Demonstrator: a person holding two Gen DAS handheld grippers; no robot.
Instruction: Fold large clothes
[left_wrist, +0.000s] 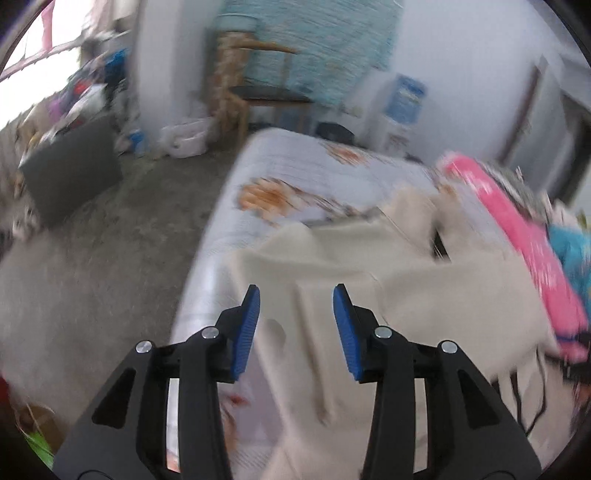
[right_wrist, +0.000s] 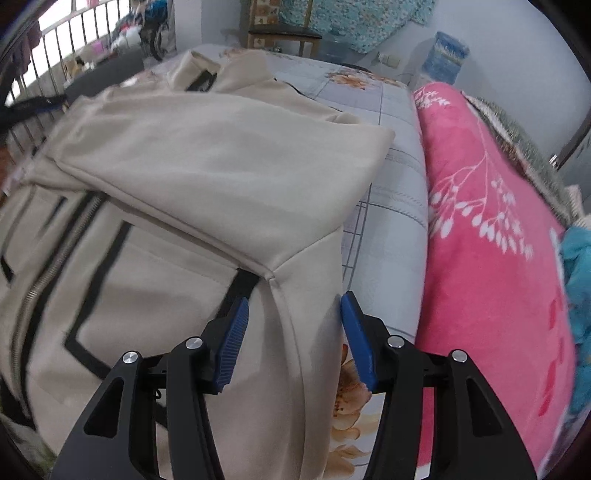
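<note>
Big cream jacket (right_wrist: 192, 177) spread out on a bed (right_wrist: 388, 206) with a pale flowered sheet. One sleeve (right_wrist: 221, 155) folded across the front, over the silver zip (right_wrist: 48, 273) and the black stripes (right_wrist: 85, 306). Pink blanket (right_wrist: 487, 236) with white leaves bunched up along the right side of the bed, just beside the jacket.

Right gripper (right_wrist: 291, 314) low over the jacket's near right edge, right by the shoulder seam. Jaws apart, blue pads (right_wrist: 231, 339) on either side of the cloth edge, not squeezing it. Left-hand pad very close to the cloth, maybe touching.

Left gripper (left_wrist: 296, 306) above the near left part of the jacket (left_wrist: 369, 295). Jaws spread here too, nothing pinched between the blue pads (left_wrist: 245, 332). Very blurry view from this side, so hard to say which part of the jacket lies under it, maybe the other sleeve.

Farther back: a wooden chair (left_wrist: 258, 92) with a dark seat, blue patterned cloth (left_wrist: 314, 40) hanging on the wall behind it, a dark box (left_wrist: 70, 170) on the grey floor (left_wrist: 110, 240), and a railing (right_wrist: 55, 59) by a bright window.
</note>
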